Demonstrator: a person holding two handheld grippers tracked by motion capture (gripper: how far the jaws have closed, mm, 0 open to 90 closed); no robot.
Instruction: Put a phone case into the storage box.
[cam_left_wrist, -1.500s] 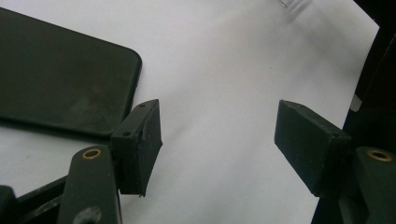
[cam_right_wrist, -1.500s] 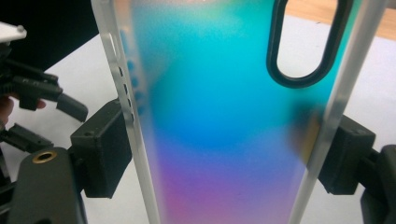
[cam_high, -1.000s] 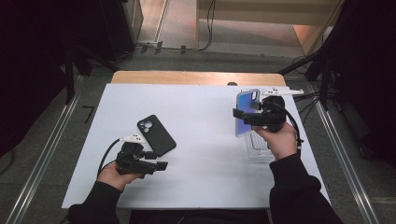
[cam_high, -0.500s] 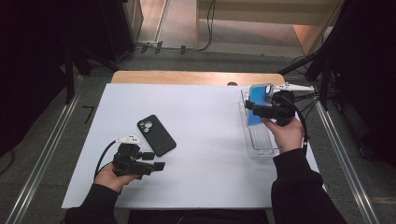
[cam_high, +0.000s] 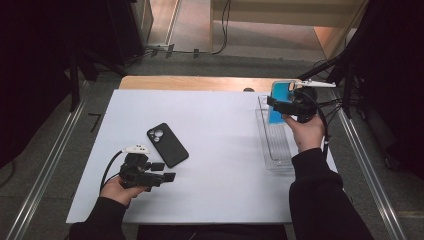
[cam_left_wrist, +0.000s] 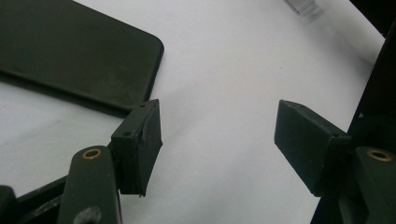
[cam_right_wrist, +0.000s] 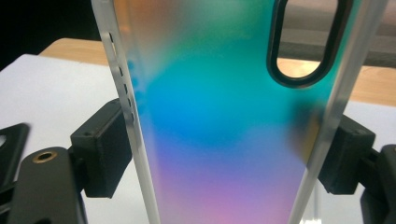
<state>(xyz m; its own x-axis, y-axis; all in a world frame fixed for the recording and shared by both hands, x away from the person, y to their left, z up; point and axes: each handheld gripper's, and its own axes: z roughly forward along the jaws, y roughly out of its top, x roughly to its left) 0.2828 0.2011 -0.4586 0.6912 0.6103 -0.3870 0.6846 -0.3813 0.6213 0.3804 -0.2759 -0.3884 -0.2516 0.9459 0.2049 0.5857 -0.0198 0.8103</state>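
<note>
Table: a white rectangular tabletop (cam_high: 220, 150) with a pale wooden strip along its far edge; its near edge was cut off behind the person's dark sleeves.
Tray: a clear plastic oblong tray (cam_high: 278, 150) lay near the table's right edge; its far end was hidden behind the right hand, and its contents could not be made out.
Phone: a black smartphone with rounded corners (cam_high: 167, 145) lay camera side up on the left half of the table, just beyond the left gripper; in the left gripper view (cam_left_wrist: 74, 51) its far part was cut off by the frame.
Case: an iridescent blue-to-pink translucent phone case with a black-rimmed camera opening (cam_right_wrist: 224, 121) was held upright above the far end of the tray (cam_high: 278, 100); its top and bottom were cut off in the right gripper view.
Right gripper: (cam_right_wrist: 224, 154) its pads clamped the case by its two long clear edges.
Left gripper: (cam_left_wrist: 219, 144) it rested low over the table, jaws apart with bare tabletop between them, one pad (cam_left_wrist: 140, 144) just short of the phone's corner.
</note>
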